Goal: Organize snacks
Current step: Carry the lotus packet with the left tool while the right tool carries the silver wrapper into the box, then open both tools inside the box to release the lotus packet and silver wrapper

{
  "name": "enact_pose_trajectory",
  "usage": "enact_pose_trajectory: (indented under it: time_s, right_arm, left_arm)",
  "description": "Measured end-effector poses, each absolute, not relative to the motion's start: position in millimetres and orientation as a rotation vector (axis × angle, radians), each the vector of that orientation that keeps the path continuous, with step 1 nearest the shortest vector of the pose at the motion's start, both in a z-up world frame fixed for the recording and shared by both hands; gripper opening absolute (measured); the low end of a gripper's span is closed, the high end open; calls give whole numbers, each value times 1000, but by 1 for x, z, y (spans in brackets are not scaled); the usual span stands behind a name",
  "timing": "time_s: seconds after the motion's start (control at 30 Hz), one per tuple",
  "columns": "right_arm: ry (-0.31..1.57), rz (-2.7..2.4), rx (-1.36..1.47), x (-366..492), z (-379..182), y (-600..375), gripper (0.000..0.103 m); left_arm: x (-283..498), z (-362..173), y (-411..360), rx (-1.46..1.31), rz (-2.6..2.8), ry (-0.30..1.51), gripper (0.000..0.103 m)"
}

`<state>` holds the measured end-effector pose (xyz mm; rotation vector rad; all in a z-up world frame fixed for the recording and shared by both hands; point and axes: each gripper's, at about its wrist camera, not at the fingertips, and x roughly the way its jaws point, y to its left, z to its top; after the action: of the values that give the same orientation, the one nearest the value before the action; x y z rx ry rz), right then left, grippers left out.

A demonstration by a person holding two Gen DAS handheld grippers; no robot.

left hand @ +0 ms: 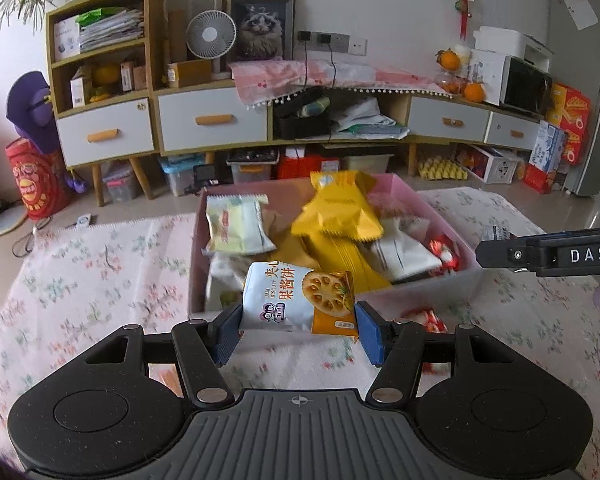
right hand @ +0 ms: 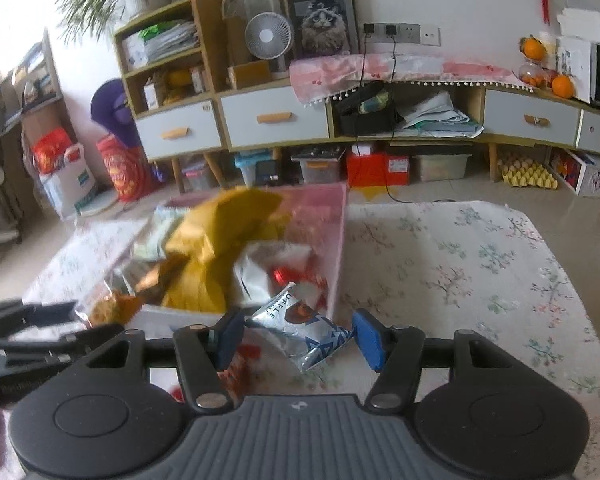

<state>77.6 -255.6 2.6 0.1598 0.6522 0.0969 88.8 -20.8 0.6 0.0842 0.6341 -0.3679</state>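
In the left wrist view, my left gripper (left hand: 298, 330) is shut on a white and orange jam biscuit packet (left hand: 296, 300), held just in front of the near wall of the pink box (left hand: 440, 286). The box is heaped with snacks, among them a yellow packet (left hand: 336, 210) and a pale green one (left hand: 238, 226). My right gripper (right hand: 300, 338) is shut on a silver and blue truffle packet (right hand: 300, 328), tilted, near the corner of the pink box (right hand: 338, 240). Each gripper shows at the edge of the other's view: the right gripper (left hand: 540, 254), the left gripper (right hand: 32, 328).
The box stands on a table with a floral cloth (right hand: 460, 272). Red and white wrapped sweets (left hand: 424, 318) lie loose by the box, and a red packet (right hand: 236, 368) lies under the right gripper. Cabinets with drawers (left hand: 212, 120) line the far wall.
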Motion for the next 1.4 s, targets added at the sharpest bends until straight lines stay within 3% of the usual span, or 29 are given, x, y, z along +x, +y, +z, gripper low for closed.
enact_pose_trajectory:
  time_s: [0.43,0.93,1.1,1.17,1.4]
  right_arm:
    - [652,85,500,152,-1,-279,45]
    - [715,127,650,175,-23,-290,49]
    - [722,145,691,174,-20,-291,64]
    - [716,145,690,172,-15,-292,67]
    - [710,121,685,154,-3,-292,73]
  left_arm:
    - [176,8,-27,96,-338,643,59]
    - [222,-12,-40,-19,-407,721,59]
    - [218,-10,-39,-33,-405,721,66]
    - [215,-8,-36,-39,-395,722,75]
    - [197,7,-30,-50,-382,729,85]
